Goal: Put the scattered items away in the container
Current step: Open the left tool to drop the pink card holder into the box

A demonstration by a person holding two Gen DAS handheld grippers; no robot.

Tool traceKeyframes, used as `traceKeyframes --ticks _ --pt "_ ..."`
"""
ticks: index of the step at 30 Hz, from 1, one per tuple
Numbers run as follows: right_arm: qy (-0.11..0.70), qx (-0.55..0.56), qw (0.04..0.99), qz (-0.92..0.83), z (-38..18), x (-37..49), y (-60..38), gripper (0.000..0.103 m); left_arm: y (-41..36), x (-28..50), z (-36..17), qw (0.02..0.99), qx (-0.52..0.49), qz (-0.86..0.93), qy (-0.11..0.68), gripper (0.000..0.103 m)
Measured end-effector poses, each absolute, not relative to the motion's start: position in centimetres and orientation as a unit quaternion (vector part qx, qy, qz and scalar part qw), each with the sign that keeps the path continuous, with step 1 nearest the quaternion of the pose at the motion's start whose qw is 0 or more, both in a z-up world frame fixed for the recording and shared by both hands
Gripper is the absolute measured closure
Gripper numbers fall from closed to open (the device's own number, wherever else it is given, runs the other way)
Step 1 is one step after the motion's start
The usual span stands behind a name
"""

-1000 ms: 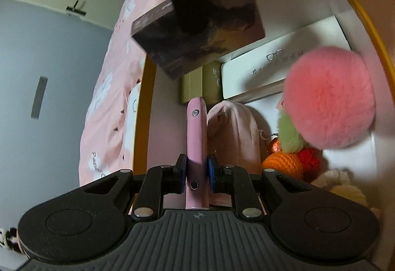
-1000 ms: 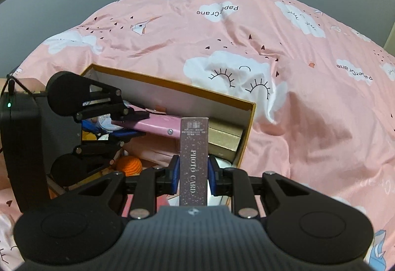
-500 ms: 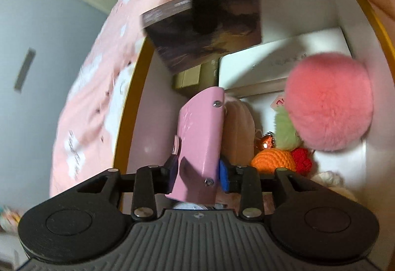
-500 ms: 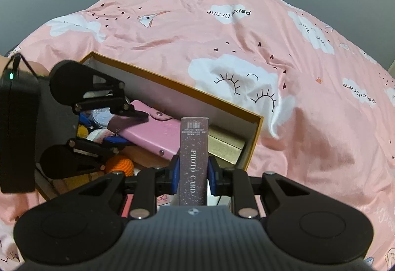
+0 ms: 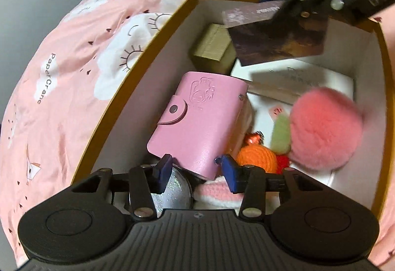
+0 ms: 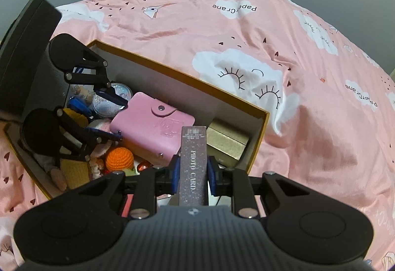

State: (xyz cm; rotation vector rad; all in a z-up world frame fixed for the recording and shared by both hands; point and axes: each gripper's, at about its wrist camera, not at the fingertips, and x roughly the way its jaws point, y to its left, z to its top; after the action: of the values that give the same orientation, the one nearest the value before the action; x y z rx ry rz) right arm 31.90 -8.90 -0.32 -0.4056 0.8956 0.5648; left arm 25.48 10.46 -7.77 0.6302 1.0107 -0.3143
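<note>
My left gripper (image 5: pixel 195 171) reaches down into the orange-rimmed box (image 5: pixel 138 68), its jaws spread apart on either side of the near edge of the pink card holder (image 5: pixel 200 120), not pressing it. My right gripper (image 6: pixel 192 173) hovers above the far end of the same box, jaws clamped on the photo card box (image 6: pixel 192 164), which stands upright between them.

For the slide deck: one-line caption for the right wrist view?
Right gripper holds photo card box above storage box; open left gripper beside pink wallet.
</note>
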Motion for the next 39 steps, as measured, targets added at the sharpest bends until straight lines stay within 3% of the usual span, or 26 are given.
traceKeyframes --ticks 26,33,36,39 --pt "0.429 -0.363 0.811 0.163 -5.3 31.0 -3.4 0.077 11.5 21.4 -3.8 0.861 0.259 -0.129 0.418 0.055" --pt "0.458 -0.325 0.807 0.182 -4.3 31.8 -4.0 0.071 12.1 21.1 -3.4 0.870 0.242 -0.116 0.413 0.055" --pt "0.479 -0.293 0.805 0.194 -3.9 32.1 -4.2 0.063 12.1 20.9 -3.5 0.872 0.241 -0.119 0.410 0.055" --pt "0.485 -0.291 0.801 0.195 -4.0 32.1 -4.0 0.063 12.1 20.7 -3.4 0.874 0.240 -0.119 0.406 0.055"
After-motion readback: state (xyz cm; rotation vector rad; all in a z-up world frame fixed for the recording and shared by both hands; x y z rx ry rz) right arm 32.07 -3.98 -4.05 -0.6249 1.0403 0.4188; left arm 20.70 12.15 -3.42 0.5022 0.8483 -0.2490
